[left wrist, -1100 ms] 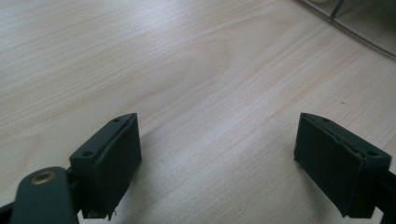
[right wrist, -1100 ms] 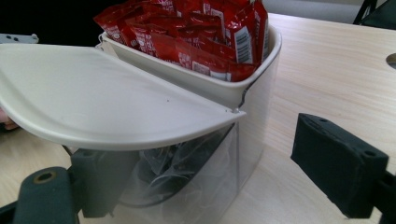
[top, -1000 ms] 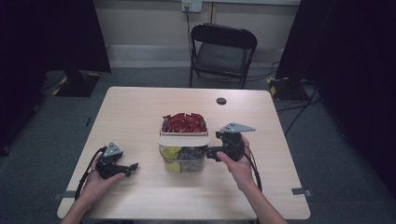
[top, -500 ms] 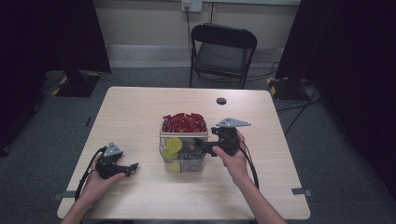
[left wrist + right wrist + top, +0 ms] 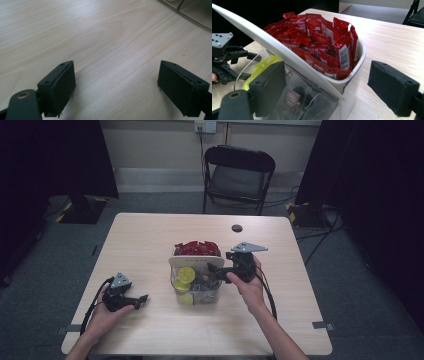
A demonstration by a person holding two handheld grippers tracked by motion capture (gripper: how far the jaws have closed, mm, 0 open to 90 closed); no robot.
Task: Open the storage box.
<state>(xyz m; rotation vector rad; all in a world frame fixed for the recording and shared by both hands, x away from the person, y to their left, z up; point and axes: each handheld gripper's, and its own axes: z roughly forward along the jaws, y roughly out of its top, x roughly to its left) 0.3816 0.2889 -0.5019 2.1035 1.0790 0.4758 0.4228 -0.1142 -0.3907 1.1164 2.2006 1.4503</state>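
A clear plastic container (image 5: 196,290) stands at the middle of the wooden table (image 5: 150,240), with yellow-lidded cups (image 5: 186,274) and small packets inside. A white dish (image 5: 352,77) heaped with red sachets (image 5: 317,37) rests on its top. My right gripper (image 5: 214,271) is at the container's right side, jaws open wide; in the right gripper view (image 5: 329,82) the dish's corner lies between the jaws, and the right pad (image 5: 392,87) stands apart from it. My left gripper (image 5: 141,299) rests open on the table to the left, only bare wood between its pads (image 5: 62,85).
A small black round object (image 5: 237,228) lies near the table's far edge. A black folding chair (image 5: 239,172) stands behind the table. Cables trail from both grippers toward the near edge. The other gripper (image 5: 224,57) shows beyond the container in the right gripper view.
My right gripper has shifted slightly left, closer to the container's side. The left gripper has stayed where it was.
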